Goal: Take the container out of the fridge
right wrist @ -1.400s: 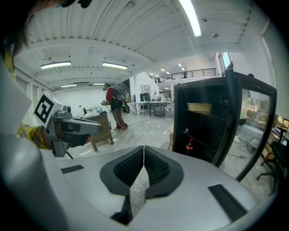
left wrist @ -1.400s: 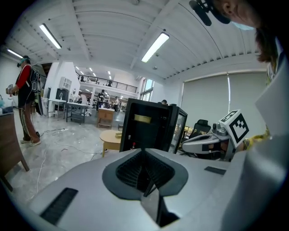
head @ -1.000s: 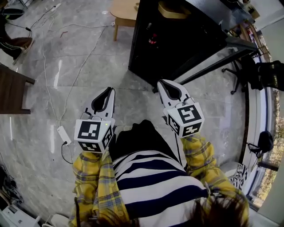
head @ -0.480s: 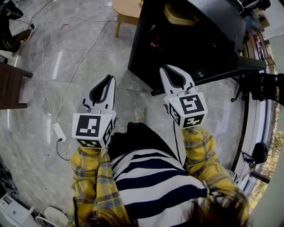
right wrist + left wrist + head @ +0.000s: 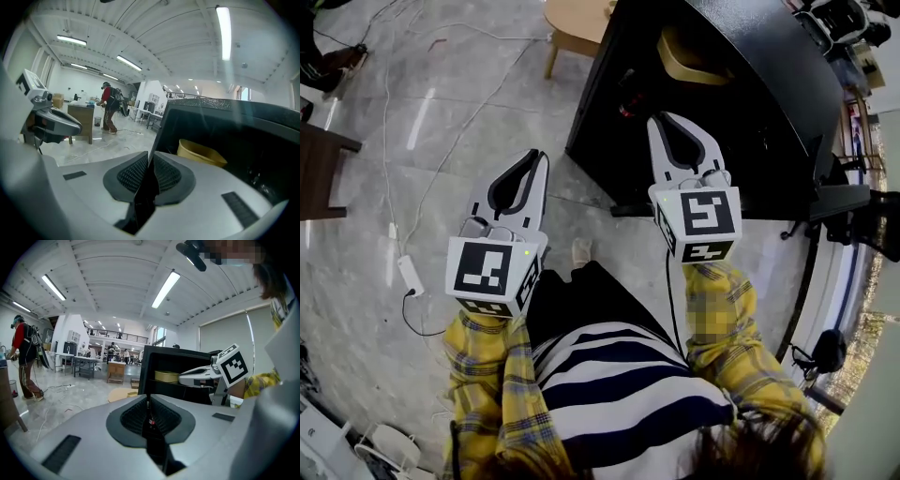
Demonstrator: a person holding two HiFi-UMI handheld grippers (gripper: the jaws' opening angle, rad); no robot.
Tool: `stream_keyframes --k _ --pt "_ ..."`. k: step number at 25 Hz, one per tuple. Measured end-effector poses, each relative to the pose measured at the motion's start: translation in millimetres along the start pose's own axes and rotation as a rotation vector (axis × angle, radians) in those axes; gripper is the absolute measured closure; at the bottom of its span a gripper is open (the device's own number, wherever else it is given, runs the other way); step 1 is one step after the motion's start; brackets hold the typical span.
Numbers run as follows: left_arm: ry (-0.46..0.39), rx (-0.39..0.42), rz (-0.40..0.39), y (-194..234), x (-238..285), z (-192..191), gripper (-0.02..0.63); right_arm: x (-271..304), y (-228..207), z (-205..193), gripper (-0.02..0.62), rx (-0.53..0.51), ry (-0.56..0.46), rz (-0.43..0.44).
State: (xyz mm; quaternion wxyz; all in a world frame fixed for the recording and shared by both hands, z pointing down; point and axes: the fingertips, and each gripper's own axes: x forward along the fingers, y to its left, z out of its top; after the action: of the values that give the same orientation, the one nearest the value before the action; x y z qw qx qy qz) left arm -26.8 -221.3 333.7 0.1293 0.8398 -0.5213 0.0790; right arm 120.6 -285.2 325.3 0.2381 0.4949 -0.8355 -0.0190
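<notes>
The fridge is standing ahead and to the right of the person, with its open front turned toward the two grippers. The container is sitting on an upper shelf inside it, near the front. A stool is standing just beyond the fridge's left corner. The right gripper is hanging just before the open front, near the container but apart from it. The left gripper is hanging to its left over the floor, apart from the fridge. A cable is lying across the floor further left, leading down to a plug block. A table is standing at the far left.
</notes>
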Motion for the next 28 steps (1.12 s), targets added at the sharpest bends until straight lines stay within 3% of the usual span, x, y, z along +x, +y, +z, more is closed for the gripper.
stream_keyframes --k 8,11,16,28 --pt "-0.014 -0.037 0.043 15.2 25.6 5.0 0.571 40.2 -36.5 19.3 0.561 -0.137 -0.005 -0.108" --pt "-0.019 -0.043 0.053 19.5 34.1 5.3 0.571 54.5 -47.0 21.9 0.500 -0.195 0.000 -0.136" --pt "-0.013 -0.056 0.065 24.7 46.9 -0.1 0.571 74.1 -59.7 20.1 0.483 -0.248 0.024 -0.165" --pt "-0.038 -0.111 0.068 33.4 78.7 -8.4 0.571 97.9 -74.7 8.8 0.466 -0.358 0.165 -0.155"
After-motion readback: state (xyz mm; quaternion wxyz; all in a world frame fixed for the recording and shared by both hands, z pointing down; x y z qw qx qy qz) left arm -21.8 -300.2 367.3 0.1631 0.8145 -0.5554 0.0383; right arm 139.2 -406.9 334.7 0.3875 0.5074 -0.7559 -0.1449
